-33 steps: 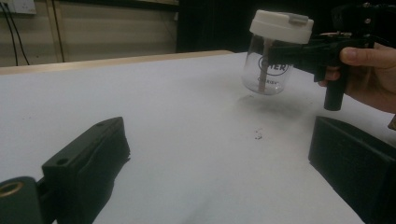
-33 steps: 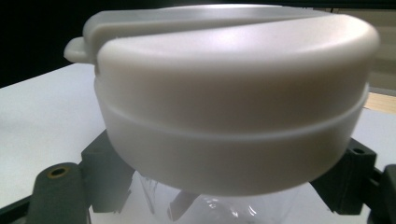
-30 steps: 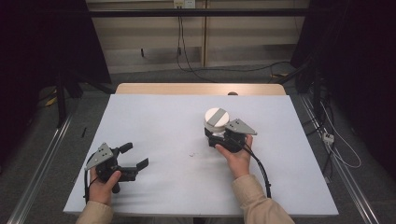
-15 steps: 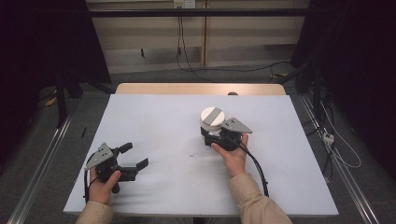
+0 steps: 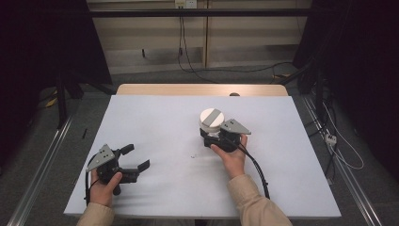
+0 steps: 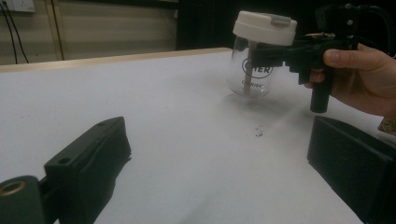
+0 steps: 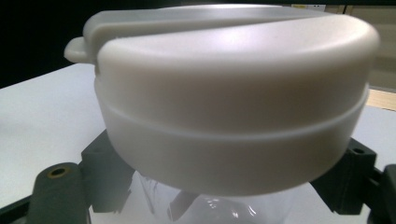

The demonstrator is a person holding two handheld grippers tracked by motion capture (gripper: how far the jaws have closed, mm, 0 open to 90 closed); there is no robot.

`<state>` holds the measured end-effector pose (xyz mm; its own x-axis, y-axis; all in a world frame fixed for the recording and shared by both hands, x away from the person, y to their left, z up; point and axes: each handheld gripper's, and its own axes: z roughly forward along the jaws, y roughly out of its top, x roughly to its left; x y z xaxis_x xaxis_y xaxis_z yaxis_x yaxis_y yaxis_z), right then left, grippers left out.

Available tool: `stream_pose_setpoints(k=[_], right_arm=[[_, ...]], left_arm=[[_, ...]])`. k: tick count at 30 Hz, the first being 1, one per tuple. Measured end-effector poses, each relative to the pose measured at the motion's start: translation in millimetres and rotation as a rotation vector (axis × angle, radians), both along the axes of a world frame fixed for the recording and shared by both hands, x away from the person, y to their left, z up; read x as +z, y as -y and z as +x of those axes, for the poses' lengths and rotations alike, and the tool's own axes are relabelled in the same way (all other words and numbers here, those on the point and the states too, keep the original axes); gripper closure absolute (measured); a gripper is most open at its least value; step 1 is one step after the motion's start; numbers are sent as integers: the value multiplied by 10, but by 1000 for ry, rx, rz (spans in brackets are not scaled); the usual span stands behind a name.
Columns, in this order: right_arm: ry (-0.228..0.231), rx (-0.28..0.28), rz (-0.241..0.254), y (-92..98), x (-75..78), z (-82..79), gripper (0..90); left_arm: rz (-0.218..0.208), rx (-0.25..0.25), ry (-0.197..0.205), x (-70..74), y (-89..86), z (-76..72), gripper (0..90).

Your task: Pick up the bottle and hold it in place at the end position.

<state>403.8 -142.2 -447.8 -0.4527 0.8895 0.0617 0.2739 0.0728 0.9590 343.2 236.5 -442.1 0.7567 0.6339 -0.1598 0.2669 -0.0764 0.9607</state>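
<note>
A clear glass jar (image 5: 211,117) with a white lid stands upright a little right of the middle of the white table (image 5: 155,117). My right gripper (image 5: 211,134) is shut on its glass body just under the lid, one jaw on each side. In the right gripper view the lid of the jar (image 7: 233,93) looms close above the right gripper (image 7: 226,196). The left gripper view shows the jar (image 6: 252,79) with dark lettering on the glass and the right gripper (image 6: 271,53) clamped on it. My left gripper (image 5: 136,157) rests open at the front left, its jaws (image 6: 219,163) wide apart around bare table.
A small dark speck (image 5: 193,156) lies on the white sheet between the two hands. The table's wooden far edge (image 5: 202,89) shows beyond the sheet. A black cable (image 5: 256,169) trails back from the right gripper. Metal rails and floor cables flank the table.
My right gripper has drifted slightly to the left with the jar in it. The left gripper has stayed where it was.
</note>
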Motion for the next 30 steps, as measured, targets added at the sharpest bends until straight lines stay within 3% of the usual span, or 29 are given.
stream_pose_setpoints(k=[30], right_arm=[[-17, 31, -23, -195, -44, 104, 190]], left_arm=[[-2, 0, 0, 4, -6, -3, 49]])
